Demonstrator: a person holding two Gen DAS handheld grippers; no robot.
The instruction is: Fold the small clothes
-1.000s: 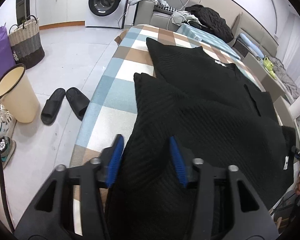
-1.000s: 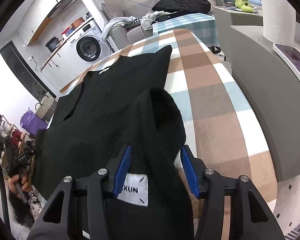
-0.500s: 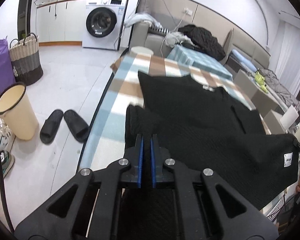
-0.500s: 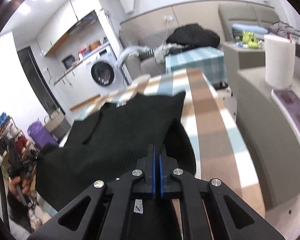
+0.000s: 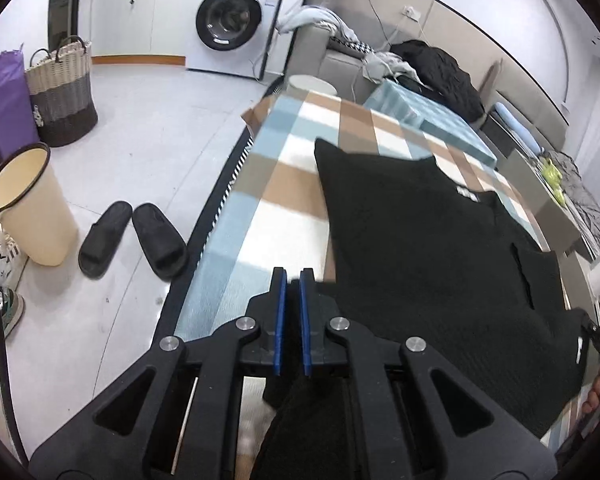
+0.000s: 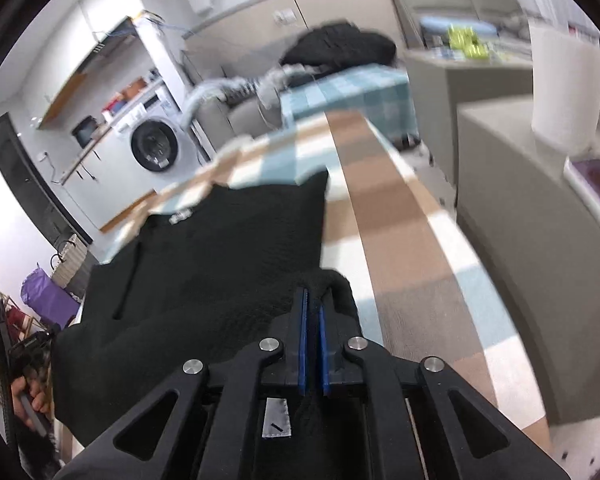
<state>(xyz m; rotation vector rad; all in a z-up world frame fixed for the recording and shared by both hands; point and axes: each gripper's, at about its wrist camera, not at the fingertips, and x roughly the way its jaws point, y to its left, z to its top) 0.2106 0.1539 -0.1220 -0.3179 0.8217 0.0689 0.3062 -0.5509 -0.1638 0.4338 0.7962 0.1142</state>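
Note:
A black knit sweater (image 5: 420, 240) lies on a table with a checked cloth (image 5: 284, 184); it also shows in the right wrist view (image 6: 220, 256). My left gripper (image 5: 293, 280) is shut on the sweater's near left hem and holds it raised off the cloth. My right gripper (image 6: 314, 300) is shut on the near right hem and holds it raised too. The hem stretches between both grippers. A white neck label (image 5: 466, 193) shows at the far collar.
Left of the table on the floor are black slippers (image 5: 132, 240), a cream bin (image 5: 28, 204) and a wicker basket (image 5: 62, 92). A washing machine (image 5: 232, 16) stands behind. A grey counter with a paper roll (image 6: 564, 92) runs along the table's right side.
Both grippers closed on the sweater's near hem and lifted it. The bunched near part has been pulled up and forward over the body.

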